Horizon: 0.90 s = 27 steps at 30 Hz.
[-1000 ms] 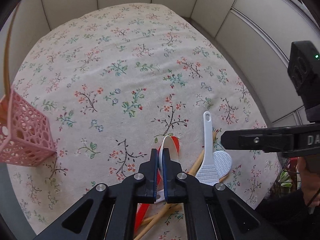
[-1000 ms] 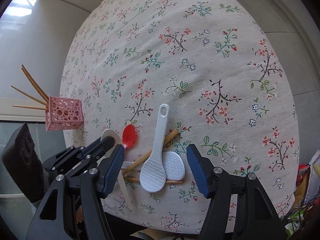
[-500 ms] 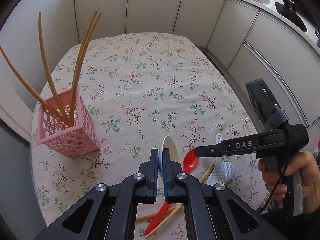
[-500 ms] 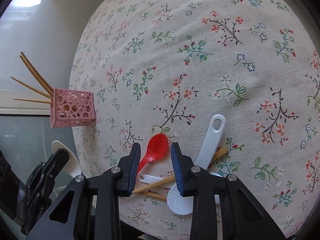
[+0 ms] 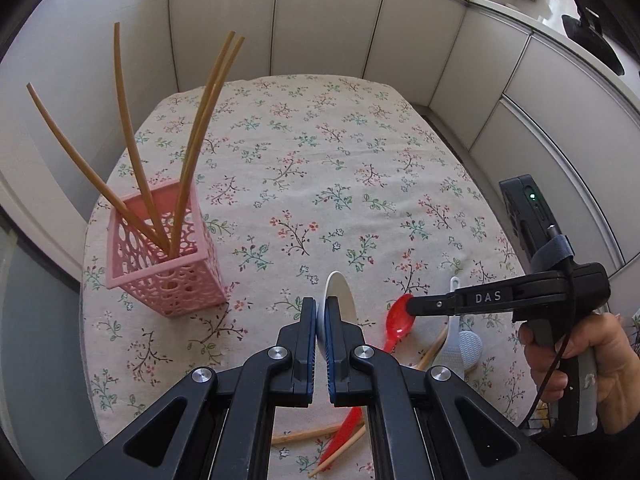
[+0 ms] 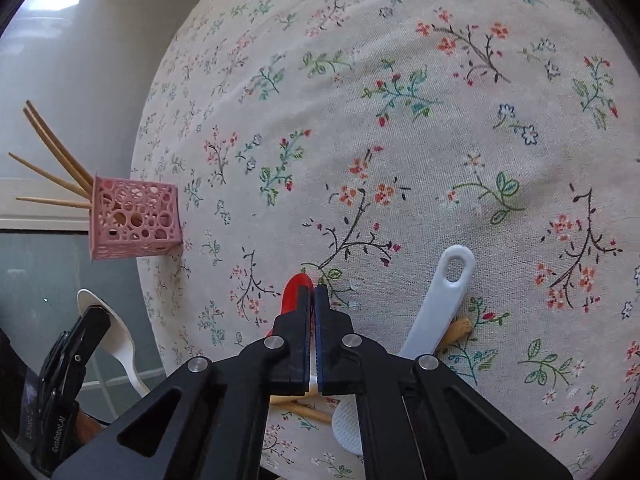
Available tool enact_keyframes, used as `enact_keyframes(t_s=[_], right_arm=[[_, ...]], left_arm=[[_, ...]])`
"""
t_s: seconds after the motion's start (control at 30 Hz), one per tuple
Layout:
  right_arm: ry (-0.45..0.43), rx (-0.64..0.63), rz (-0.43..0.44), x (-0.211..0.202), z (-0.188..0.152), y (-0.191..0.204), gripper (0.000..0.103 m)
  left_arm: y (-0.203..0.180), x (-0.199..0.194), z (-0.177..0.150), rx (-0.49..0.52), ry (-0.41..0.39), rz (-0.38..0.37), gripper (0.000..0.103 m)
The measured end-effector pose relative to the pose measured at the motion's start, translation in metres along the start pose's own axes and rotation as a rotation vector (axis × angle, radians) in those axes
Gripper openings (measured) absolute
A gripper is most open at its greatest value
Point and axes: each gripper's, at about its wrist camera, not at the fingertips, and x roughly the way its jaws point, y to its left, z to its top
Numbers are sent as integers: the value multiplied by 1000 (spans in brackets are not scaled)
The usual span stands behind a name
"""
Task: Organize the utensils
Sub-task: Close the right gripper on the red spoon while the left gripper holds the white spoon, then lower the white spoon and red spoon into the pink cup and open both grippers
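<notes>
My left gripper [image 5: 320, 312] is shut on a white spoon [image 5: 338, 296], held edge-on above the floral tablecloth; the right wrist view shows the left gripper [image 6: 90, 316] and white spoon [image 6: 116, 336] at lower left. My right gripper [image 6: 312, 294] is down at the cloth, its jaws shut on the rim of the red spoon [image 6: 292, 292]. From the left, the right gripper [image 5: 412, 306] meets the bowl of the red spoon [image 5: 400, 320]. A pink perforated holder [image 5: 172, 264] with several chopsticks [image 5: 132, 140] stands to the left.
A white rice paddle [image 6: 440, 308] lies right of the red spoon, across loose wooden chopsticks [image 6: 456, 330] near the table's front edge. More loose chopsticks [image 5: 316, 434] lie under my left gripper. A hand [image 5: 576, 364] holds the right gripper. Cabinets ring the table.
The right jaws went from wide open to shut, shifting left from the paddle onto the red spoon. The left gripper rose and tilted up with the white spoon, bringing the pink holder into view.
</notes>
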Motion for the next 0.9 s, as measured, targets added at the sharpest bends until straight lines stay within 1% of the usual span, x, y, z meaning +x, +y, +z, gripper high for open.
enact_keyframes(t_s=[0.07,0.33,0.43,0.53,0.67,0.73,0.9], right_arm=[[-37,-10,13,-13,-2,6,1],[-213,-98,-1,-79,-23,37,1],[-271,-134,-21,-101,-30,46,1],[-308,-161,-12,-119,-38,53,1],[-367,-194,-12,-135,-44,65,1],[-391,-203,-21,-138,-45,70,1],[-437,-226,-46,-141,-46,81,1]], left_arm=[[1,-7,2,-6,-26,13,4],[4,-43,7,-35,-138,81,4],[6,-56,9,-55,-179,86,4],[11,-67,11,-89,-218,78,4],[15,-83,15,-104,-285,111,4],[21,-91,16,-121,-335,128,4],[36,-109,19,-155,-465,198,4]])
